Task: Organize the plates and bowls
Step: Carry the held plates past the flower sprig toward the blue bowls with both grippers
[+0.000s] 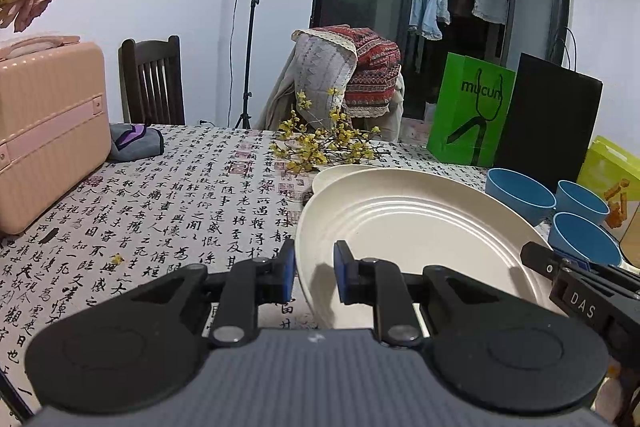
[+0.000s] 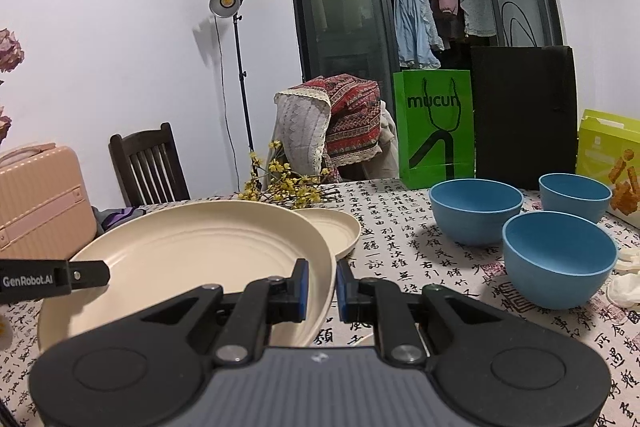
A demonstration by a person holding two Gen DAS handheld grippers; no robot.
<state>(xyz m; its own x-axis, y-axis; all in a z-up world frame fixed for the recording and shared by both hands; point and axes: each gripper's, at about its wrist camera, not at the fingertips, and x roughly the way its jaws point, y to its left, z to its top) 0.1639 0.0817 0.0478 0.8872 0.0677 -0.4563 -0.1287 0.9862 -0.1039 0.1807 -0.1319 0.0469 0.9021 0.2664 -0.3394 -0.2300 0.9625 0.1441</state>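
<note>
Cream-coloured and ribbed inside, the large plate (image 1: 416,227) is the landmark: it is held off the table (image 1: 180,195), tilted, with both grippers on its rim. The left gripper (image 1: 315,269) has its fingers (image 1: 289,267) clamped on the plate's left rim, one blue pad outside the edge and one inside. The right gripper (image 2: 322,285) has its fingers (image 2: 303,285) clamped on the opposite rim in the same way; in the left wrist view its black tip also shows at the plate's right edge.

Plates number two: behind the large plate a smaller cream plate (image 2: 334,229) lies flat on the table, partly hidden by the raised one. Whether the two touch cannot be told.

Bowls number three, all blue and upright on the table to the right of the large plate: the nearest bowl (image 2: 558,259), a middle bowl (image 2: 474,211) behind it, and a far bowl (image 2: 574,195) toward the right edge. They stand close together, apart from the plate.

Behind the large plate lies one spray of yellow flowers (image 1: 320,143). Far to its left sits one pink suitcase (image 1: 48,131). Behind the bowls stand one green paper bag (image 2: 434,131) and one black bag (image 2: 524,115).
</note>
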